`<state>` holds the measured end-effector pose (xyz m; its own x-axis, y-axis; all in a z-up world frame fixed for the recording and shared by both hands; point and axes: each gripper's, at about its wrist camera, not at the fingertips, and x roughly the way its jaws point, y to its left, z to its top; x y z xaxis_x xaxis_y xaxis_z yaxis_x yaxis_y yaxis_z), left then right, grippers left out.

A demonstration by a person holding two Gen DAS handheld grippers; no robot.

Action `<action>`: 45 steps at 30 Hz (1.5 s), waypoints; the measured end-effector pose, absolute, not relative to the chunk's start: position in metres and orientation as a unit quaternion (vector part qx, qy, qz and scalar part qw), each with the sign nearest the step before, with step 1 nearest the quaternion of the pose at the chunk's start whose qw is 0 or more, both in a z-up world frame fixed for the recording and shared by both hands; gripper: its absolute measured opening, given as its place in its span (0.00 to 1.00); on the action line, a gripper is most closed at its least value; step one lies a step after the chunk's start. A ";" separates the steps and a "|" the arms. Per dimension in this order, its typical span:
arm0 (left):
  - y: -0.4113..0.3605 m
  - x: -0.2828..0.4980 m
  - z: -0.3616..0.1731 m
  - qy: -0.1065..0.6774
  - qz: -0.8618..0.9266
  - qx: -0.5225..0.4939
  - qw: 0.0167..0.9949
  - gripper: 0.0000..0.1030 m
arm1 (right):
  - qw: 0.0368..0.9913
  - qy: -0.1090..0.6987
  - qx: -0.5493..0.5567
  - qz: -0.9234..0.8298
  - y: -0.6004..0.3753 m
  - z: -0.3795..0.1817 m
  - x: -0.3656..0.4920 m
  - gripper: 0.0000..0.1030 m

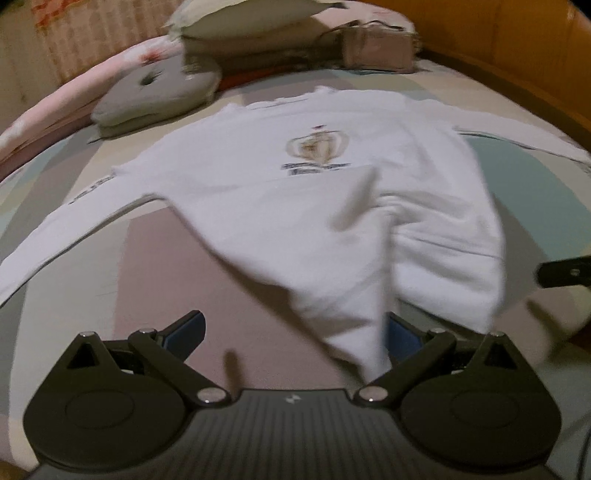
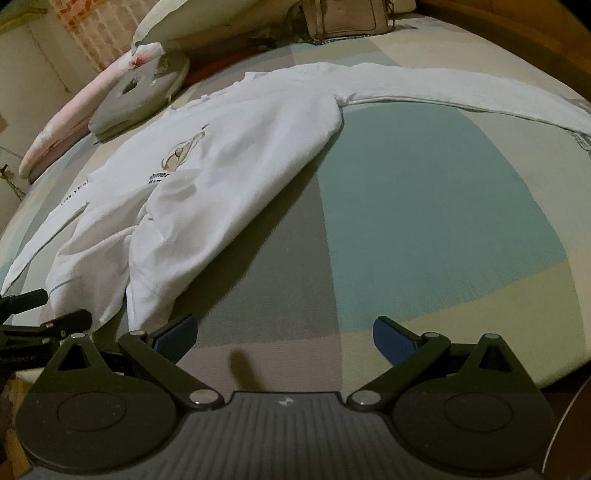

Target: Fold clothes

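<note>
I see the white sweatshirt (image 1: 295,192) spread face-up on the bed (image 2: 424,206), chest print (image 1: 316,147) toward the pillows (image 1: 159,92); both sleeves lie stretched out to the sides; the lower hem is bunched and partly turned up over the body, with a raised fold of cloth in the middle.

Left tool (image 1: 295,332): jaws spread wide; a hanging flap of the sweatshirt hem drapes down between the 2 blue pads and lies against the right-hand pad (image 1: 400,338); I cannot tell whether it is touching or only in front; nothing is pinched. This view is blurred.

Right tool (image 2: 284,334): jaws spread wide, nothing between the pads; it sits over bare patchwork bedcover, just beside the hem corner of the sweatshirt (image 2: 147,306); the left tool shows at the left edge of this view.

A pink bag (image 2: 347,16) lies at the head of the bed.
</note>
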<state>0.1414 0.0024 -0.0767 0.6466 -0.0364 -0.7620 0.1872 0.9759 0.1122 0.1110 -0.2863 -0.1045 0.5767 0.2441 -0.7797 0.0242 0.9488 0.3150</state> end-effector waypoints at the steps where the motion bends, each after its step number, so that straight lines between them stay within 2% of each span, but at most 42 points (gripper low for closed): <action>1: 0.009 0.144 -0.077 0.417 -0.053 0.084 0.904 0.97 | 0.877 0.454 0.143 0.064 -0.286 -0.105 0.111 1.00; 9: 0.053 0.157 -0.078 0.422 0.013 0.051 0.905 0.98 | 0.891 0.437 0.099 0.076 -0.278 -0.110 0.110 1.00; 20: 0.070 0.143 -0.070 0.408 0.004 0.040 0.912 0.98 | 0.895 0.441 -0.012 0.058 -0.246 -0.113 0.106 1.00; 23: 0.071 0.133 -0.065 0.398 -0.007 0.045 0.916 0.98 | 0.891 0.449 0.021 0.068 -0.248 -0.103 0.108 1.00; 29: 0.079 0.120 -0.059 0.389 -0.024 0.026 0.921 0.98 | 0.894 0.408 0.102 0.152 -0.241 -0.076 0.107 1.00; 39: 0.095 0.104 -0.054 0.374 -0.032 0.022 0.927 0.98 | 0.840 0.460 0.214 0.191 -0.217 -0.103 0.153 1.00; 45: 0.114 0.105 -0.053 0.367 -0.012 0.010 0.930 0.98 | 0.837 0.433 0.240 0.234 -0.208 -0.076 0.168 1.00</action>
